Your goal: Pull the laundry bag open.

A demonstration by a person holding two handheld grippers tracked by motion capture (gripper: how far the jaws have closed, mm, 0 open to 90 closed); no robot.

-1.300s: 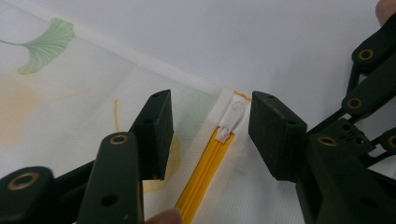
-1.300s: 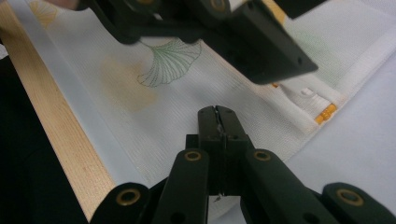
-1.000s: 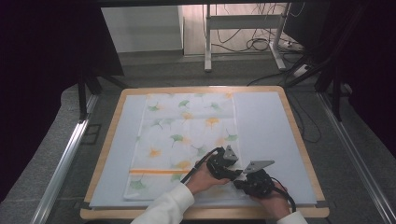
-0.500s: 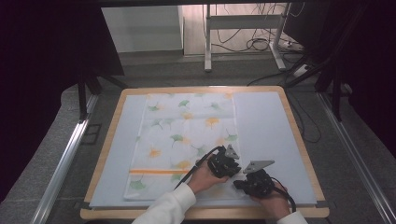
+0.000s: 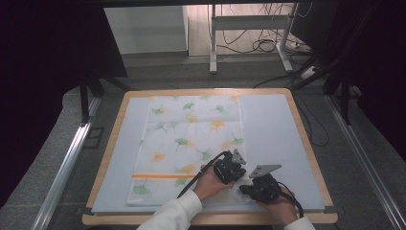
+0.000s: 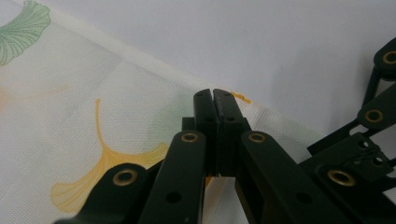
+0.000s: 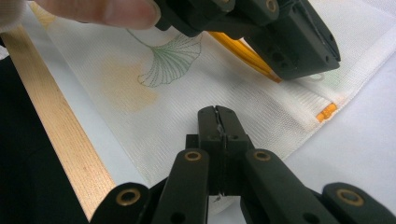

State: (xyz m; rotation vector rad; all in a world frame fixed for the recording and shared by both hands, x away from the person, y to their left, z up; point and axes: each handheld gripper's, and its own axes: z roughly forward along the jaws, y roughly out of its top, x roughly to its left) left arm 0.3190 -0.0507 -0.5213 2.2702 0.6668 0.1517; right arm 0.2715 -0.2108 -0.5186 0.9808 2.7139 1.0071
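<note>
Left claw point(image 5: 229, 168): your jaws have just been closing and now meet, pinching the leaf-print cloth point(image 5: 189, 143) at its edge | Right claw point(image 5: 261, 188): your jaws clamp that cloth's near corner, just beside the left claw | Cloth: flat on the counter point(image 5: 282, 129) beyond both claws.

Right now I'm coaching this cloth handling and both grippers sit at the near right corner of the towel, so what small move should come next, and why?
Probably lift both hands a little together. The left gripper has just been closing, its jaws together on the towel edge, and the right gripper looks shut on the fabric nearby; the cloth lies flat on the table, so a small lift would start a fold.
</note>
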